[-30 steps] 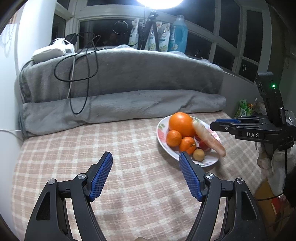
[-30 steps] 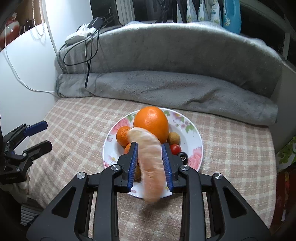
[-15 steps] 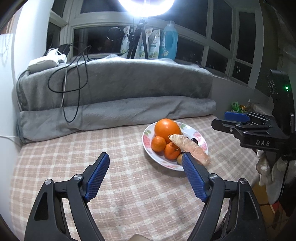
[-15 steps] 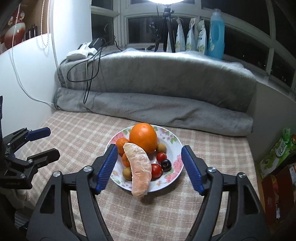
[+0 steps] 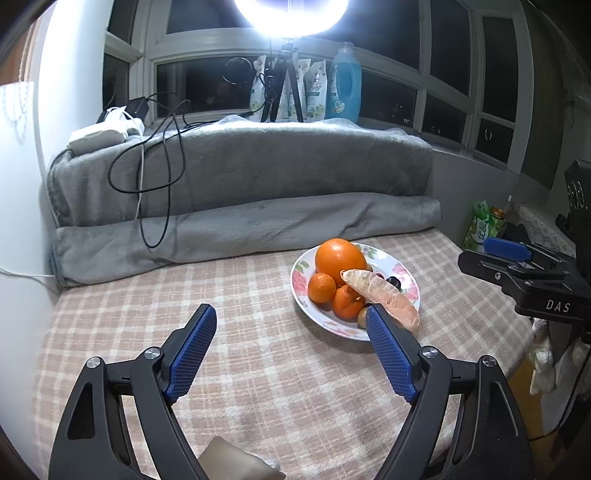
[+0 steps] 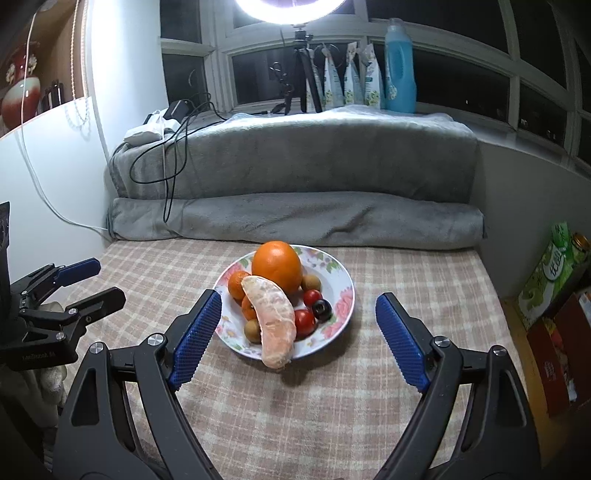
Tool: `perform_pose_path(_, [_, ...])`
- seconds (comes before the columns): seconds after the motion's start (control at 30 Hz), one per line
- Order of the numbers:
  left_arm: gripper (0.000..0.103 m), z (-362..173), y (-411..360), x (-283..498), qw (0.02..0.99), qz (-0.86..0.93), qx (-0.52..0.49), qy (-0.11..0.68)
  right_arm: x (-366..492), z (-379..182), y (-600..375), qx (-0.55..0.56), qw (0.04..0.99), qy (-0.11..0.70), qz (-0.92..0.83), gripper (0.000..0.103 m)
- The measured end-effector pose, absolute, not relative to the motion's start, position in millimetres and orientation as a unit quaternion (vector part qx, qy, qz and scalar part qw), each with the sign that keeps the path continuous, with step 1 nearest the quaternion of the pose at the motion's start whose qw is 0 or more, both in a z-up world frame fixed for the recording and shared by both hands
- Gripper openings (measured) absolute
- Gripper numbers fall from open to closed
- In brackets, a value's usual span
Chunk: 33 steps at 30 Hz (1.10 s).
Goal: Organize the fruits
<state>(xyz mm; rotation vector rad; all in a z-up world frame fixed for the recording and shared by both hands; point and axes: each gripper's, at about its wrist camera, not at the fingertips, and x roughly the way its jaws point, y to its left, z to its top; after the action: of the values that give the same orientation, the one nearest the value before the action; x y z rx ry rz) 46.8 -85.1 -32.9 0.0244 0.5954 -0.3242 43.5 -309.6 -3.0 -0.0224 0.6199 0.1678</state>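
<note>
My right gripper (image 6: 298, 338) and left gripper (image 5: 291, 352) both gape wide, holding nothing; the pomelo wedge (image 6: 272, 325) lies across the plate (image 6: 341, 295), mid-frame.

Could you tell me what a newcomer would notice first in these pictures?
Probably the floral plate heaped with fruit on the checked cloth, a big orange at its back. A peeled pomelo segment lies across the pile, its tip overhanging the near rim. Above, a ring light glares at the window.
</note>
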Motion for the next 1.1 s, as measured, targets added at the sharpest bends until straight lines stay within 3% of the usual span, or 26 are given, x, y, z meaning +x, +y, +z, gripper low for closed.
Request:
perform_pose_path(0.1, [0.084,-33.5,-87.7,46.1,0.942,-0.160,0.012,0.294,40.8,-4.3,-315.3,-0.002,0.950,0.302,0.076,0.098])
perform_pose_path(1.1, [0.087,-40.0,-96.2,51.6,0.940,-0.146,0.029,0.307,52.3,-20.5,-319.4,-0.001,0.943,0.326,0.071,0.098])
